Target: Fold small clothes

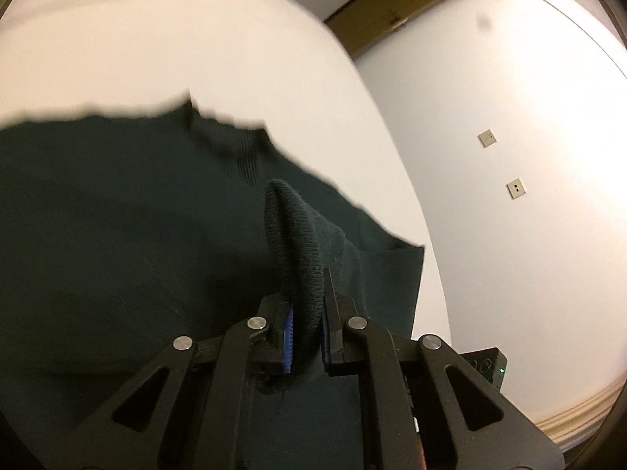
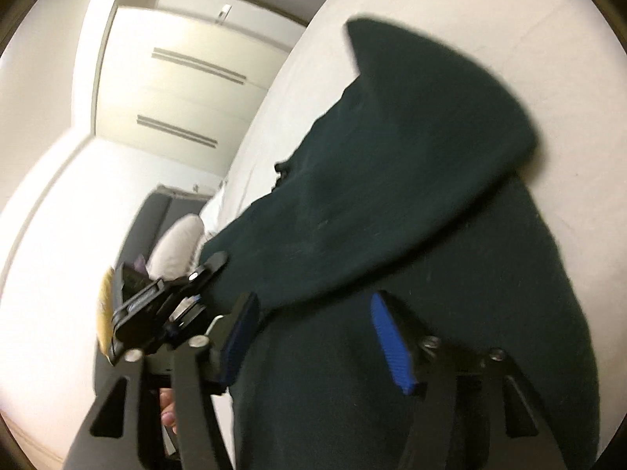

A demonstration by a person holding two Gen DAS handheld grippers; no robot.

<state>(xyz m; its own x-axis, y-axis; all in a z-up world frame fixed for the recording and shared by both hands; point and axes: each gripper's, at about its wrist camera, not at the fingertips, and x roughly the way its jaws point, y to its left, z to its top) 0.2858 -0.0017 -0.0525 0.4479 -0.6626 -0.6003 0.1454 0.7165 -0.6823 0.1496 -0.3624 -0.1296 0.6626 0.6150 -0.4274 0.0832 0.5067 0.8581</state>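
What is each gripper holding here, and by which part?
Left gripper is shut on the dark green sweater, pinching a bunched knit edge. Right gripper is open, holding nothing.

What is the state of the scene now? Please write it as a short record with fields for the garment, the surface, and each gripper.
garment: dark green knit sweater, partly spread, partly lifted
surface: white bed under the sweater
left gripper: shut on a ribbed edge of the sweater, which stands up between its fingers
right gripper: open, blue-padded fingers apart over the sweater, gripping nothing that shows
fold: one part of the sweater lies doubled over the rest
background: white wall with two outlet plates
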